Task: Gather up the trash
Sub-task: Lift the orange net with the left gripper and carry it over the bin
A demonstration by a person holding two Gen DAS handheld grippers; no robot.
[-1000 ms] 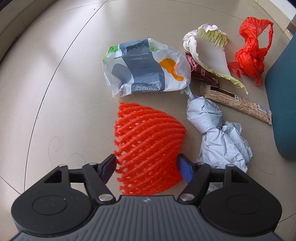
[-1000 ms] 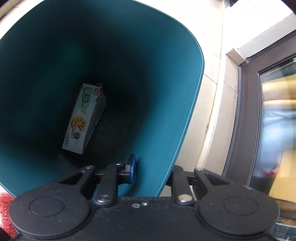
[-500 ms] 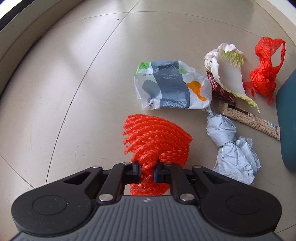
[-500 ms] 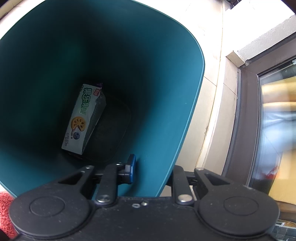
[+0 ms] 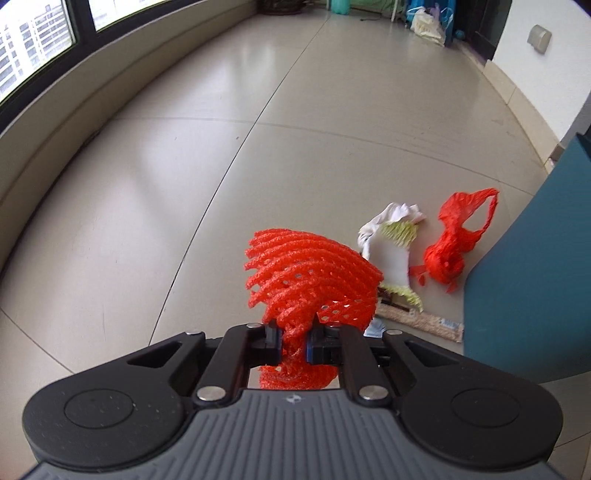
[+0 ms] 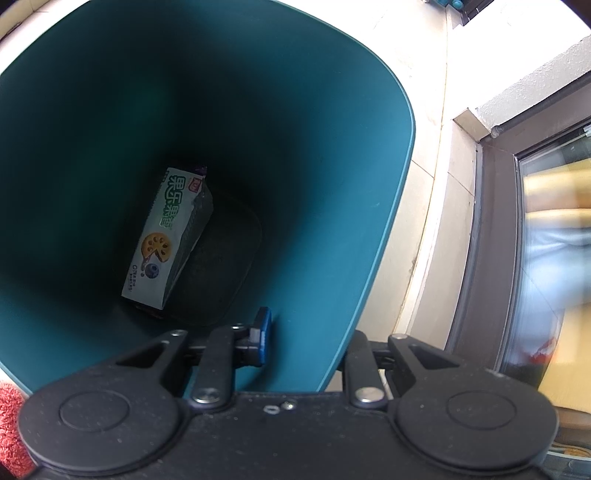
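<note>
My left gripper [image 5: 293,341] is shut on the orange foam fruit net [image 5: 310,277] and holds it up off the floor. Behind it lie a cabbage leaf [image 5: 391,251], a crumpled red plastic bag [image 5: 454,240] and a long snack wrapper [image 5: 424,321]. The teal trash bin [image 5: 528,295] stands at the right. In the right wrist view my right gripper [image 6: 306,338] is shut on the bin's wall [image 6: 369,221], one finger inside and one outside. A white biscuit box [image 6: 166,240] lies at the bin's bottom.
Pale tiled floor [image 5: 184,166] stretches ahead to a low curved ledge and windows [image 5: 37,55] on the left. Bags and clutter [image 5: 428,18] sit far back by a doorway. A glass door frame [image 6: 491,221] runs beside the bin on the right.
The left gripper closed on the foam net and lifted it well up; the view now tilts toward the room. The paper bag and grey wad dropped out of sight. The right gripper stayed put.
</note>
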